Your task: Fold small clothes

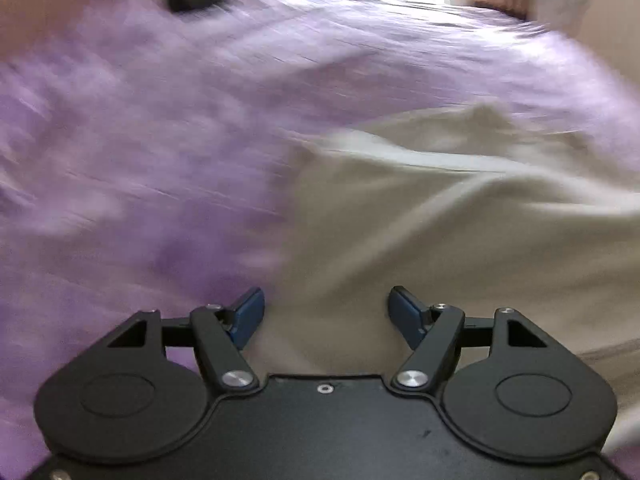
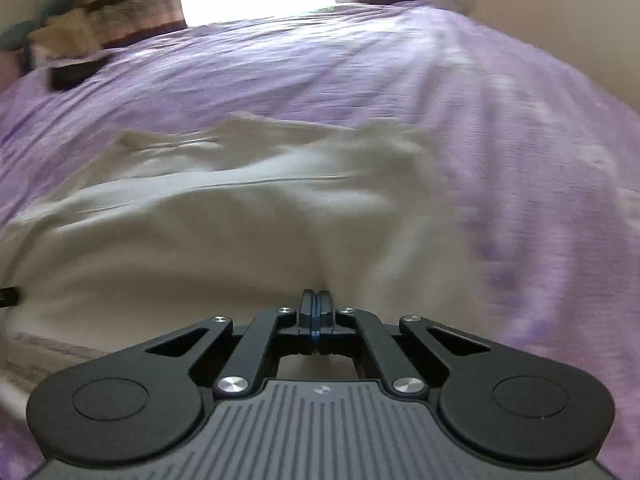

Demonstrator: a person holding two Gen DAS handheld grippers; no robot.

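Observation:
A cream-white garment [image 1: 460, 220] lies rumpled on the purple bedsheet [image 1: 140, 140]. My left gripper [image 1: 326, 312] is open, its blue fingertips [image 1: 250, 312] apart over the garment's left edge, holding nothing. In the right wrist view the same garment [image 2: 240, 220] spreads ahead. My right gripper [image 2: 316, 300] is shut, its pads pressed together on the near hem of the garment, where the cloth puckers at the tips. Both views are motion-blurred.
A dark flat object [image 2: 76, 72] lies on the bedsheet [image 2: 520, 140] at the far left, also in the left wrist view [image 1: 192, 0]. Patterned curtains [image 2: 132, 0] and a bright window stand beyond the bed. A small black item [image 2: 9, 297] shows at the left edge.

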